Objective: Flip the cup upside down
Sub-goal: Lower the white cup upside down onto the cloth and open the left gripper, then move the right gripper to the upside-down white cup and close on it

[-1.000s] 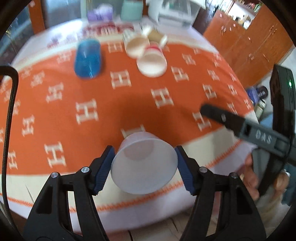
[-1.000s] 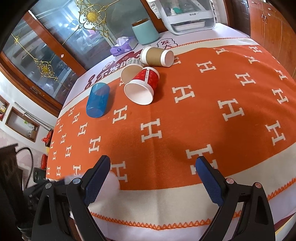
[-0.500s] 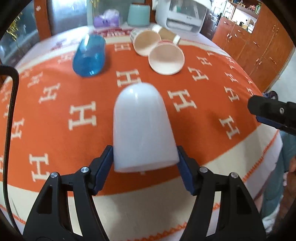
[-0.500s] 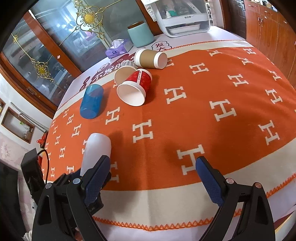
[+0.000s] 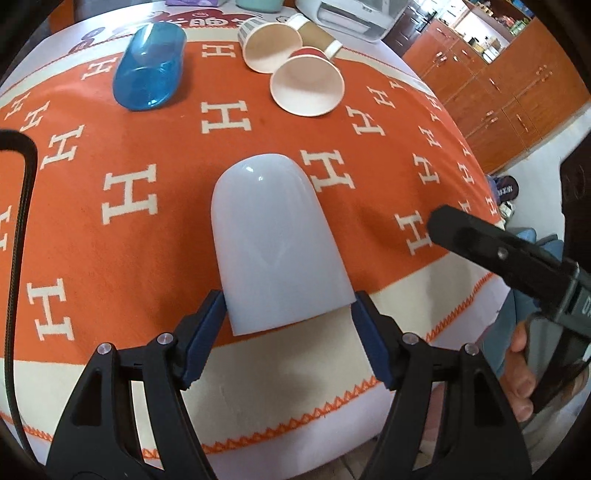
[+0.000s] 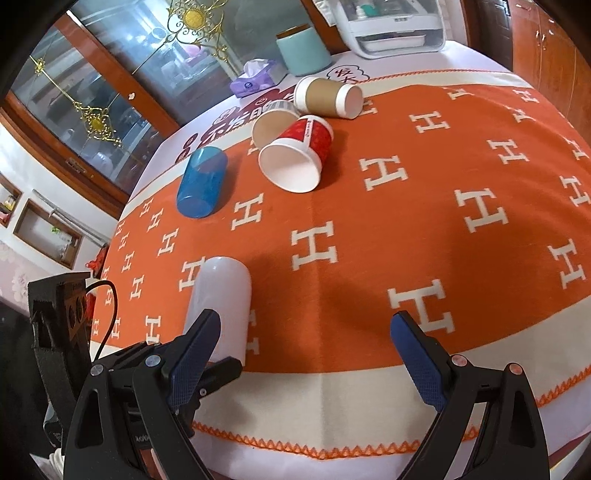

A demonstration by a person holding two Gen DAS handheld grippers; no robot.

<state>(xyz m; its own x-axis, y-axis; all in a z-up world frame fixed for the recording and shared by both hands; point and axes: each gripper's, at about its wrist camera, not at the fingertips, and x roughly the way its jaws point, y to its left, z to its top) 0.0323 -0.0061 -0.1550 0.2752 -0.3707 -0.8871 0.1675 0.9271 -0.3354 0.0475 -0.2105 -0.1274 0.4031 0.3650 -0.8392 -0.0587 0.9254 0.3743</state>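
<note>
A white frosted plastic cup (image 5: 275,240) stands upside down, rim down, near the front edge of the orange blanket. My left gripper (image 5: 288,332) has its blue pads on both sides of the cup's rim and is shut on it. The cup also shows in the right wrist view (image 6: 221,299), with the left gripper at its base. My right gripper (image 6: 306,358) is open and empty above the blanket's front edge, to the right of the cup; one of its fingers (image 5: 480,247) shows in the left wrist view.
A blue cup (image 5: 149,72) lies on its side at the back left. Three paper cups lie at the back: a red one (image 6: 295,155), a striped one (image 6: 273,118), a brown one (image 6: 328,98). A teal jar (image 6: 303,51), tissue box (image 6: 256,75) and white appliance (image 6: 391,26) stand behind.
The left gripper turned the white cup from tilted mouth-forward to base-up and lowered it onto the blanket. The right gripper stayed open and shifted slightly.
</note>
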